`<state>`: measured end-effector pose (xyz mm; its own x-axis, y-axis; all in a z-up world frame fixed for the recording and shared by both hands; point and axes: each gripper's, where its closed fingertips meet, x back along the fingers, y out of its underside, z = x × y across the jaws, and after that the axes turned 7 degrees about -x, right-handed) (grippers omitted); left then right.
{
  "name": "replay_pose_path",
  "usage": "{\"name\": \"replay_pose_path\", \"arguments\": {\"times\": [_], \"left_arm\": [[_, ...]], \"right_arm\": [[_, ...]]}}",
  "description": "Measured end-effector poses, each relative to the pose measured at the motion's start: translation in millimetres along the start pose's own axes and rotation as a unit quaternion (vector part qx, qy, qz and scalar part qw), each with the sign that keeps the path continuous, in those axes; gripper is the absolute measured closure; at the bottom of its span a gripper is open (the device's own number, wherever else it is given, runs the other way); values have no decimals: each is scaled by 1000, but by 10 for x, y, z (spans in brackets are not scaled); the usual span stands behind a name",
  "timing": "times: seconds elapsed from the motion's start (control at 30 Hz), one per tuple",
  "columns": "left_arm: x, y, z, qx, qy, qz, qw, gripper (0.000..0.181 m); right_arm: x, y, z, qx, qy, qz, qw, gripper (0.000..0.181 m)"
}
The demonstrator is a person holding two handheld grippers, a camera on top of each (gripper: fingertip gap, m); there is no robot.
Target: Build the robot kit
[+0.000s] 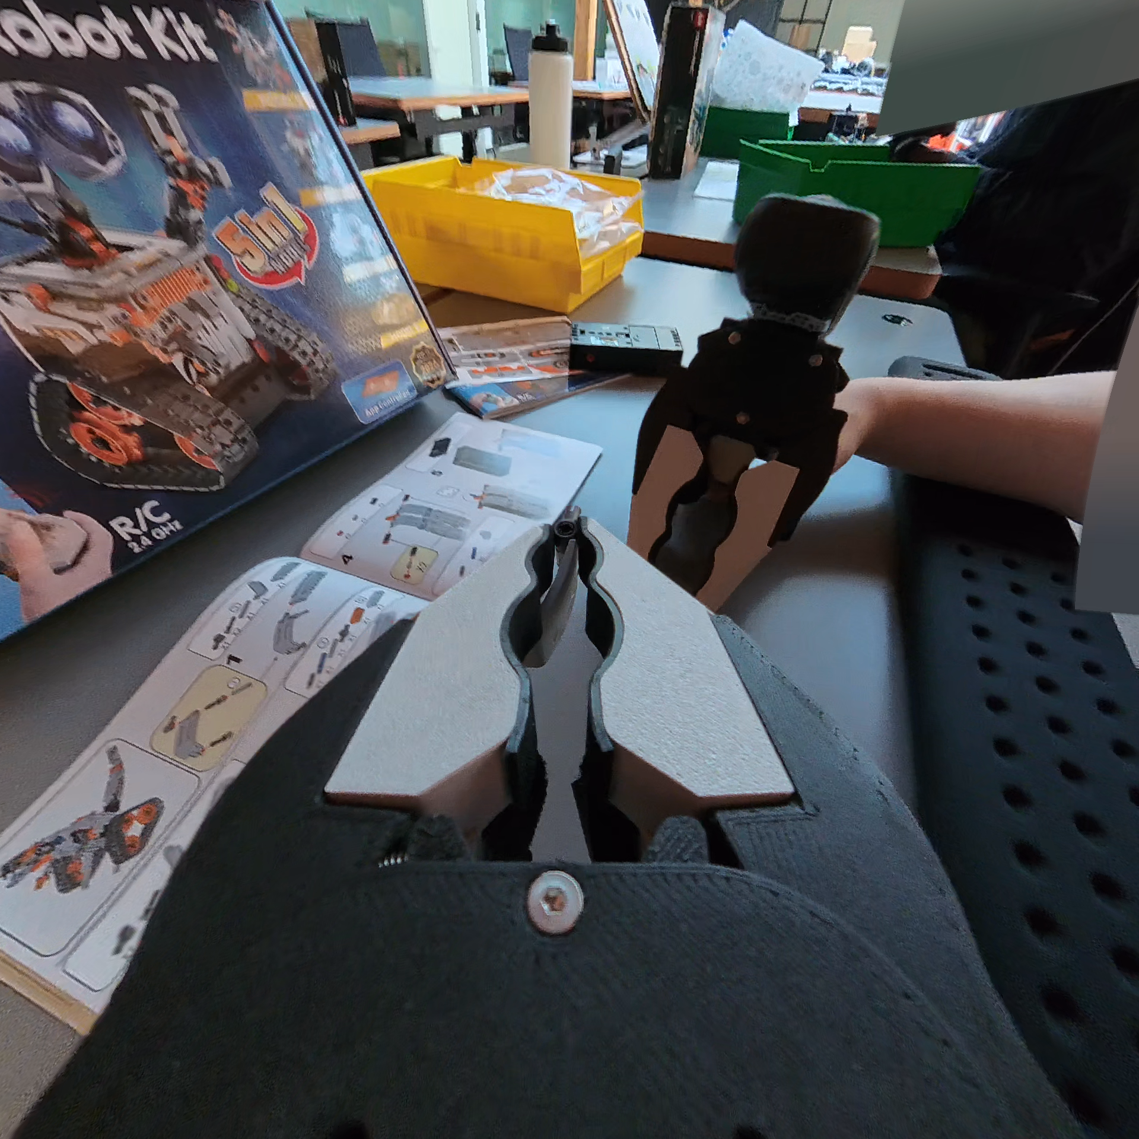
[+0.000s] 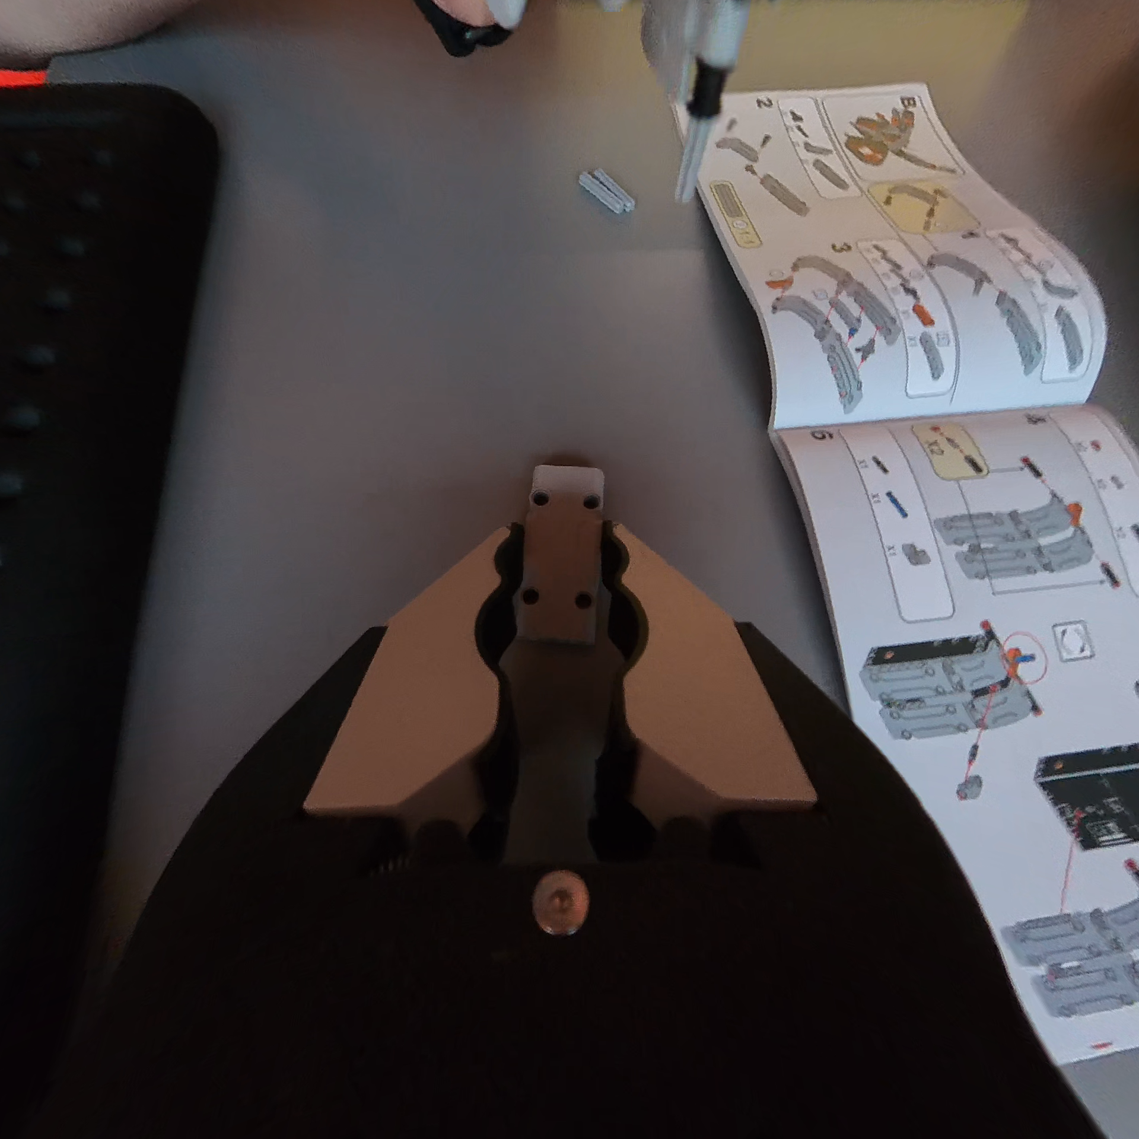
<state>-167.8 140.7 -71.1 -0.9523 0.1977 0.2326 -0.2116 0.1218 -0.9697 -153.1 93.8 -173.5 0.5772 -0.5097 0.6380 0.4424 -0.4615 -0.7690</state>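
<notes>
While my left gripper (image 1: 570, 539) hovers above the grey table (image 1: 801, 616), its jaws are nearly closed, pinching a curved grey building piece (image 1: 561, 595) with a small black pin (image 1: 566, 529) showing just at the fingertips. Left of those jaws an open instruction booklet (image 1: 345, 591) lies flat, and beyond it a large blue kit box (image 1: 185, 246) stands tilted; farther ahead sits a yellow bin (image 1: 511, 240) holding clear bags. Ahead and to the right, my right gripper (image 2: 564, 530) points down at the table, its jaws narrowed onto a light grey block with four holes (image 2: 564, 555), which sticks out a little past the tips. Beyond those tips two short grey rods (image 2: 607, 191) lie side by side on the table, apart from everything else. To the right of the right jaws the same booklet spreads out, and a black perforated mat (image 2: 74, 370) lies to the left.
</notes>
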Motion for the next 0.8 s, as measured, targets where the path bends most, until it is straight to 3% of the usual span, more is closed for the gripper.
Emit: {"name": "replay_pose_path", "arguments": {"times": [0.17, 0.3, 0.6, 0.8], "left_arm": [[-50, 171, 47, 77, 39, -52, 995, 176], [-52, 230, 89, 127, 67, -66, 987, 176], [-58, 339, 146, 196, 102, -89, 971, 176], [-52, 357, 121, 213, 102, -88, 968, 176]], "right_arm": [[91, -186, -19, 121, 52, 34, 991, 158], [227, -399, -43, 148, 71, 91, 982, 158], [364, -517, 58, 77, 43, 165, 982, 158], [631, -590, 670, -47, 140, 236, 961, 158]]}}
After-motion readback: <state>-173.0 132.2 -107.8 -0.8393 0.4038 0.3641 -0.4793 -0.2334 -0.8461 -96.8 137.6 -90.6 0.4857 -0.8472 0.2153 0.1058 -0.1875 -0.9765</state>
